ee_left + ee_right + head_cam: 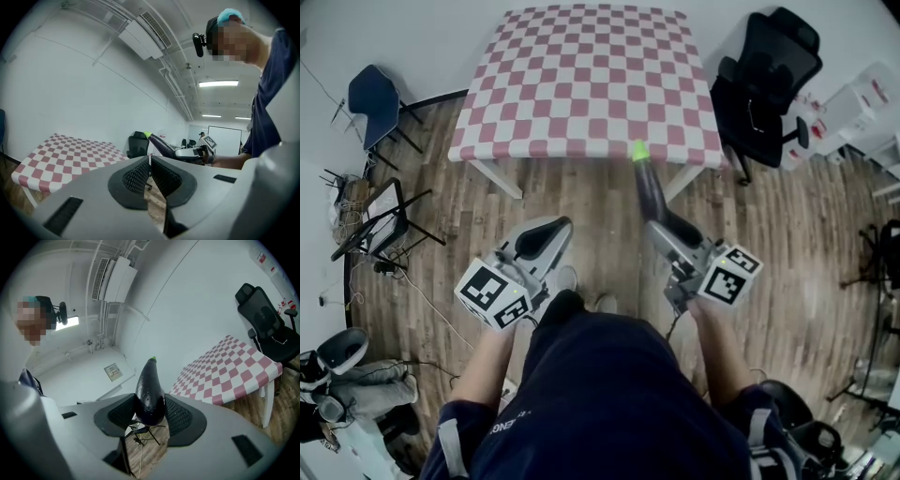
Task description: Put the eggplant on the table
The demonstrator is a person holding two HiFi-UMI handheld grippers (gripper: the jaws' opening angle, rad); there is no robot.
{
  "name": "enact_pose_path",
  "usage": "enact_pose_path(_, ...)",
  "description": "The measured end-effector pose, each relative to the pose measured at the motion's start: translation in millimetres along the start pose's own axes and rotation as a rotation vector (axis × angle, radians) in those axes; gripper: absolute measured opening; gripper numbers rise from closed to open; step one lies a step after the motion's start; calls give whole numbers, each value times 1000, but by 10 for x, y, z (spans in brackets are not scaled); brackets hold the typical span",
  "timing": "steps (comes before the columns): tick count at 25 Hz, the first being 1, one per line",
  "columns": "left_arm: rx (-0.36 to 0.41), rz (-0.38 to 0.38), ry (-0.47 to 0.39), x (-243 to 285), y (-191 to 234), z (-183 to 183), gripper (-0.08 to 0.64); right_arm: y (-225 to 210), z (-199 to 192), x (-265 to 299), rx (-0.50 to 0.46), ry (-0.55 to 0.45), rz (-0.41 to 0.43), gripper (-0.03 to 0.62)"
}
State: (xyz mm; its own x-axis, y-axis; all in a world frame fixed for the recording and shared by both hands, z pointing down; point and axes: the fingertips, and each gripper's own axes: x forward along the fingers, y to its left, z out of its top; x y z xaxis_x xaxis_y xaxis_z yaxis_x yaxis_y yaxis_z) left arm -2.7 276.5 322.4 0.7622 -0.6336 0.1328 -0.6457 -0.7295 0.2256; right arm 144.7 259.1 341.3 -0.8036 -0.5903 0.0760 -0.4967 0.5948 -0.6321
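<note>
Eggplant (149,385): one, pinched by right tool (150,412); left tool (150,164) pressed together; one table (581,84).

Dark eggplant (651,186) (green tip forward) near table (581,84) edge.

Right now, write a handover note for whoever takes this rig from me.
The right gripper is shut on the dark purple eggplant with a green stem, held over the floor near the front edge of the pink-and-white checkered table.
The left gripper is shut with nothing in it.
Done: eggplant is gripped.
Left: carry it over the table, set it down, release.
</note>
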Motion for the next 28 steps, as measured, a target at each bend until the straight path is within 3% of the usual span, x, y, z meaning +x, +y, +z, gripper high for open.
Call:
enact_pose_path(10, -35, -8, 9, 420, 529, -122, 35, -523, 126, 350, 17, 16, -28, 207)
enact_pose_path(21, -77, -17, 41, 1001, 2006, 69, 35, -1287, 532, 1650, 66, 62, -81, 207)
enact_pose_path(26, -24, -6, 71, 1235, 2281, -18, 35, -1671, 584, 1829, 82, 55, -100, 207)
enact_pose_path(28, -8, -6, 88, 1314, 2612, 40, 35, -1815, 688, 2139, 87, 63, -116, 207)
